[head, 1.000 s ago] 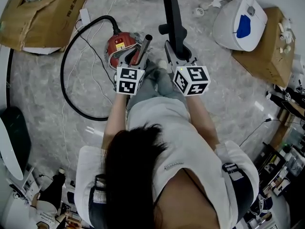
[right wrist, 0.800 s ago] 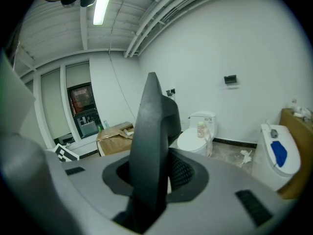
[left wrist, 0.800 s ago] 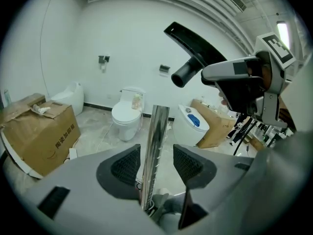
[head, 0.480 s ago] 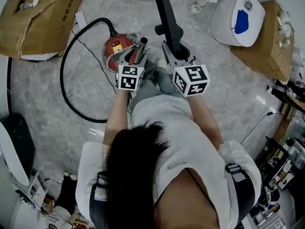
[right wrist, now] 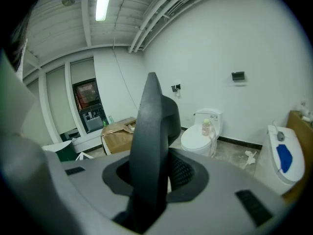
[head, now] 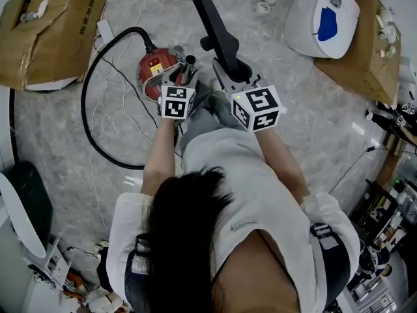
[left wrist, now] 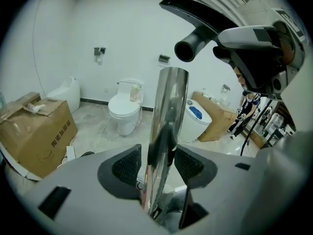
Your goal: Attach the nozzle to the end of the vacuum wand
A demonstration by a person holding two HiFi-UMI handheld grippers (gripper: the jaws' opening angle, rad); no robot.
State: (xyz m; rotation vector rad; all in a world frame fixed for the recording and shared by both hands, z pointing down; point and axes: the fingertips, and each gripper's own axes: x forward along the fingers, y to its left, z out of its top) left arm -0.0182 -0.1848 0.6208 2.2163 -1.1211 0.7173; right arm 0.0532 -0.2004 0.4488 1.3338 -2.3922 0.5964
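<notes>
Left hand-held gripper [head: 184, 77] sunk lower, jaws just opened (grip slackened) round wand [left wrist: 168, 106]

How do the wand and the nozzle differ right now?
The wand is a shiny round metal tube; the nozzle is matte black and flattened. The wand stands loose between the left gripper's jaws, which have just been opening; the right gripper clamps the nozzle. Both are long, rise from between jaws, and are not yet joined.

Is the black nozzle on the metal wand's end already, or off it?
Off. The nozzle hangs apart from the wand, whose open end is bare.
</notes>
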